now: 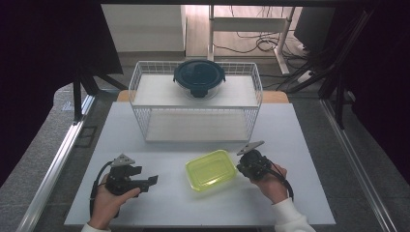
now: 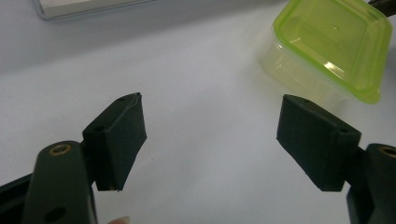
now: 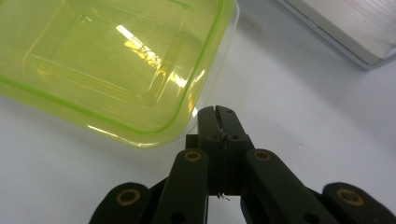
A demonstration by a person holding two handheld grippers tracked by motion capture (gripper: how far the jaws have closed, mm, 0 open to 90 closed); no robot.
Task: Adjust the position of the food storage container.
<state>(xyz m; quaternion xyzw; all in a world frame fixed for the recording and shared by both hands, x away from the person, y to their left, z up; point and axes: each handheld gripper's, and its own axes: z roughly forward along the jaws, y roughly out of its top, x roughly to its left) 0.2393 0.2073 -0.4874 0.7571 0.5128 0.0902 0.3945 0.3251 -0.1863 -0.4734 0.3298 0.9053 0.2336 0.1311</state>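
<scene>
From above, the yellow-green lidded box lay in front of the wire basket, which held a dark-lidded bowl. The left gripper gaped, empty, box cut off beyond it. The right gripper was pinched shut beside the box (contents unclear).

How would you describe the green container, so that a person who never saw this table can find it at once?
Start at the white table, in front of the white wire rack. Between the two hand-held grippers lies a low rectangular box with a yellow-green lid. The other container is round, dark-lidded and up on the rack.
</scene>
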